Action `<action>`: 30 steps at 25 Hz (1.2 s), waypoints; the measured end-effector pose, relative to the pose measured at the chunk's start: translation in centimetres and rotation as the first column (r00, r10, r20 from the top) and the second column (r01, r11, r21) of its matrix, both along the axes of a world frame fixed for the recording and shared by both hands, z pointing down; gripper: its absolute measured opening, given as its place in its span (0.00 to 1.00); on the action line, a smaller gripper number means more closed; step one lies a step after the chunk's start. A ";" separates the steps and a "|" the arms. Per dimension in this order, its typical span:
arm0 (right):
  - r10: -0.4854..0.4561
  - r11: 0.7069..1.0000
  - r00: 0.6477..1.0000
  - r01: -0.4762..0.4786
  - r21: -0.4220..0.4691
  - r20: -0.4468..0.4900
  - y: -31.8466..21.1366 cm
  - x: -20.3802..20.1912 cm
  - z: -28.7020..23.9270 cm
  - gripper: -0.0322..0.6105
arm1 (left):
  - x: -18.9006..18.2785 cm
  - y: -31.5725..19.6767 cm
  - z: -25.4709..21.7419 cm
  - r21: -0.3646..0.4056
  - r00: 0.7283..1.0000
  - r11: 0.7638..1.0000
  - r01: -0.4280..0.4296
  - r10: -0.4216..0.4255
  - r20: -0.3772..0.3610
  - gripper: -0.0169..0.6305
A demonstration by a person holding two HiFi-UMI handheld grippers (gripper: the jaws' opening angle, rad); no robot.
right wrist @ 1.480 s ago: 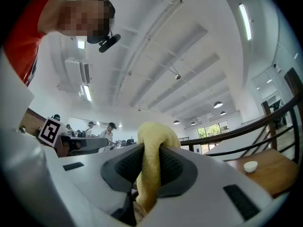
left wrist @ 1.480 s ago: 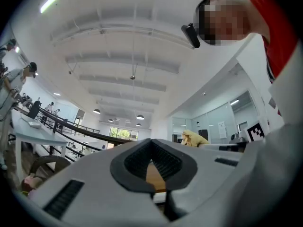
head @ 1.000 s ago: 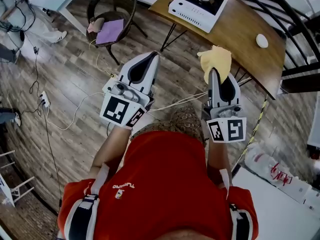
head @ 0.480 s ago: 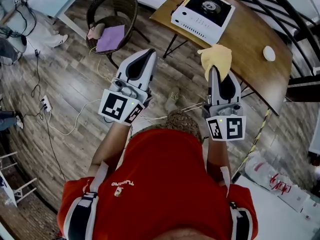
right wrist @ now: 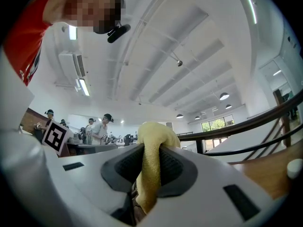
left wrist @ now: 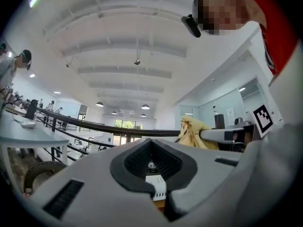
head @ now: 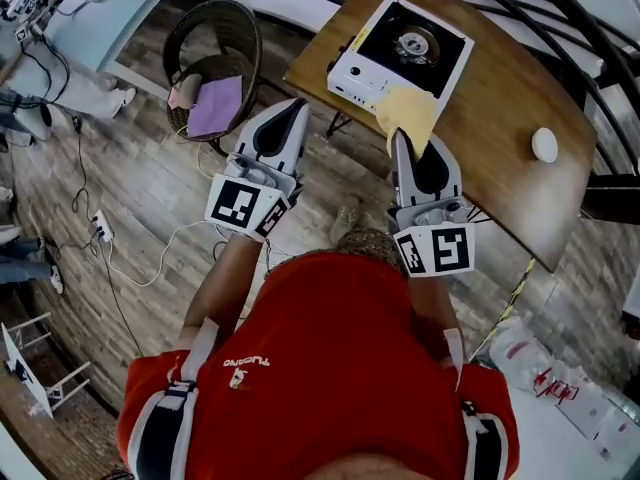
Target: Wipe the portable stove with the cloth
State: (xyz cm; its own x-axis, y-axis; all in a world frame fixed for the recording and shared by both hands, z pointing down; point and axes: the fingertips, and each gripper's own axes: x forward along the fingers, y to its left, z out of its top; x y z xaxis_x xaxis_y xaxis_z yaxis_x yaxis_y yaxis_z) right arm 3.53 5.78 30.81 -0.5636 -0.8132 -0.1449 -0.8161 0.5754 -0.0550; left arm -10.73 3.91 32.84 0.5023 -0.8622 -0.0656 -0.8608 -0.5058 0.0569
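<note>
Both grippers are clamped: my right gripper (head: 402, 140) pinches the yellow cloth (head: 408, 116), one fold bunched above the tips and the rest hanging down between the jaws. My left gripper (head: 287, 118) has its jaws together with nothing in them. Change over the last second: I've carried both hands forward, and the portable stove (head: 405, 48) has gone from well ahead to right at the cloth. In the head view the cloth now overlaps the stove's near white edge. Can't read height from above, so contact isn't confirmed. My read: approach is nearly done and wiping hasn't started; next is getting the cloth down onto the black top. The stove sits at the corner of the wooden table (head: 500, 138) nearest the wicker chair (head: 250, 38), with a small white round thing (head: 545, 145) well apart at the far end. Beyond that: plank floor (head: 150, 178), a purple cloth (head: 215, 106) on the chair seat, a white cable (head: 140, 258) trailing left, and black railing (head: 575, 28) crossing above the table.
</note>
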 end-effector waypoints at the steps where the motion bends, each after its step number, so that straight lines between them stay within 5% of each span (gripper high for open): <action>1: -0.007 1.000 1.000 0.007 -0.013 0.000 -1.1 -0.3 0.3 0.18 | 0.2 -1.2 0.4 -0.013 1.000 1.000 0.002 -0.002 0.005 0.04; 17: -0.003 0.958 1.000 0.003 -0.288 0.000 -13.9 -4.6 6.6 0.18 | 0.5 -14.2 9.9 -0.283 0.994 0.959 0.011 0.020 0.105 0.10; 30: 0.020 0.870 0.999 -0.033 -0.492 -0.032 -17.6 -9.9 13.1 0.18 | 1.2 -17.3 17.7 -0.519 0.961 0.848 -0.109 0.223 0.163 0.18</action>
State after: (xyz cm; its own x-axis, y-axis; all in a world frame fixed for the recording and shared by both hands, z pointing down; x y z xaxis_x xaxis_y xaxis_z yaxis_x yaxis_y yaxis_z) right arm -6.38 -11.81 43.89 -0.5387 -0.7902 0.2923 -0.8356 0.4568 -0.3050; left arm -9.53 -13.35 50.50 0.5933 -0.6501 0.4748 -0.7866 -0.5936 0.1701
